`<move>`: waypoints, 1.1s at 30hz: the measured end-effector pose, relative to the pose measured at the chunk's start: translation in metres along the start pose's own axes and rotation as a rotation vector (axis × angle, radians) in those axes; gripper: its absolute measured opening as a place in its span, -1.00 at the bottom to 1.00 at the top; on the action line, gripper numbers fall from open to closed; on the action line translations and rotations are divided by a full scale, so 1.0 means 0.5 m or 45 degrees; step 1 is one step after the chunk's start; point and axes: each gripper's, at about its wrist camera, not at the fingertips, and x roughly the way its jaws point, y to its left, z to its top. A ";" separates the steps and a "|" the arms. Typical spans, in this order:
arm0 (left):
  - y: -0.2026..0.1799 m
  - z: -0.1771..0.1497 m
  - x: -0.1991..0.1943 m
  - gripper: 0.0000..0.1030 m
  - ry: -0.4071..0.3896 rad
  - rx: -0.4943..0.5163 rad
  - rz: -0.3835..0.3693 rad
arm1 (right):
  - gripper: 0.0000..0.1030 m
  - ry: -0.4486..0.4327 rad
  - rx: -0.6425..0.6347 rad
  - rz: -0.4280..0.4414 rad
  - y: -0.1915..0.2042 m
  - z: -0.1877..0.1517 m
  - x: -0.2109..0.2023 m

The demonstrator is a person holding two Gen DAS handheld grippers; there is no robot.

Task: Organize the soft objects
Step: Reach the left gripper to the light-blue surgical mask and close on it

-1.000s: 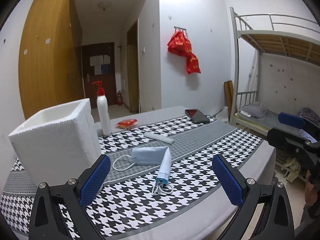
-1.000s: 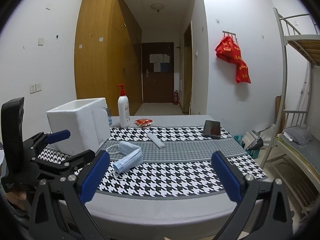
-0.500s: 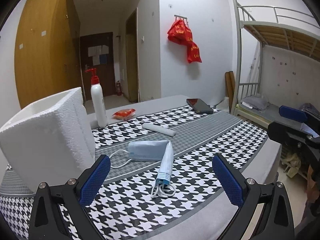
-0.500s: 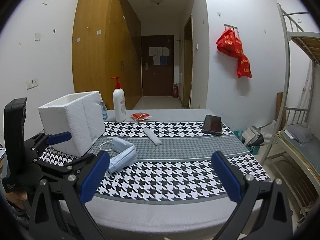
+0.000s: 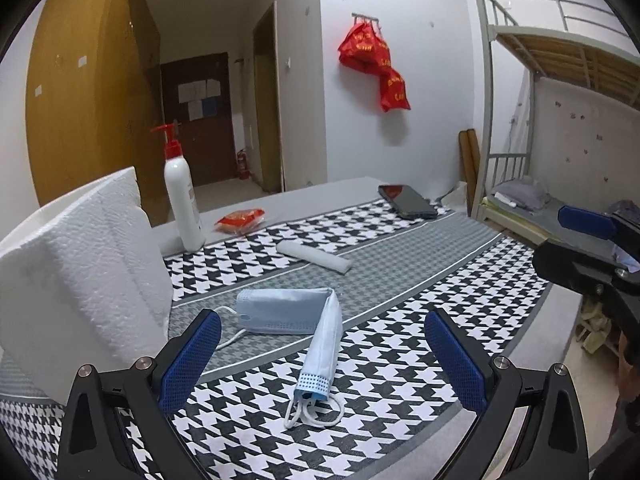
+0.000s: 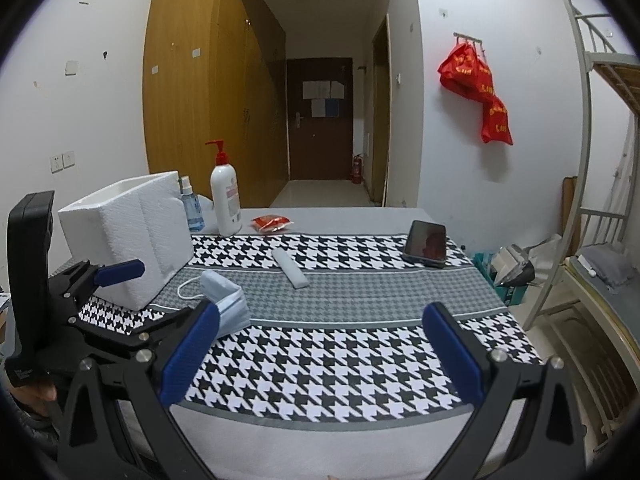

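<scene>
A light blue face mask (image 5: 304, 320) lies bent on the houndstooth tablecloth, its ear loops trailing toward me; it also shows in the right wrist view (image 6: 224, 296). A white rolled cloth (image 5: 314, 256) lies beyond it, also in the right wrist view (image 6: 290, 269). A white foam box (image 5: 76, 264) stands at the left, open at the top. My left gripper (image 5: 320, 360) is open, low over the table, with the mask between its fingers. My right gripper (image 6: 320, 356) is open and empty over the table's near edge.
A white pump bottle (image 5: 182, 196), a red packet (image 5: 240, 220) and a black phone (image 5: 408, 202) sit at the back of the table. A small blue spray bottle (image 6: 191, 208) stands behind the box. A bunk bed (image 5: 560, 120) is at the right.
My left gripper has moved forward and down toward the mask, which is now larger and between its fingers. My right gripper has shifted slightly forward. Both stay open.
</scene>
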 end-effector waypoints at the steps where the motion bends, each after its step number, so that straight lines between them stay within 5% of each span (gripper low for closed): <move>1: 0.000 0.000 0.005 0.98 0.007 -0.002 0.008 | 0.99 0.008 0.000 0.002 -0.003 0.001 0.006; 19: 0.017 -0.003 0.110 0.82 0.212 -0.096 0.126 | 0.99 0.139 -0.056 0.086 -0.029 0.030 0.129; 33: 0.010 -0.009 0.149 -0.12 0.359 -0.097 0.132 | 0.99 0.246 -0.070 0.140 -0.035 0.052 0.204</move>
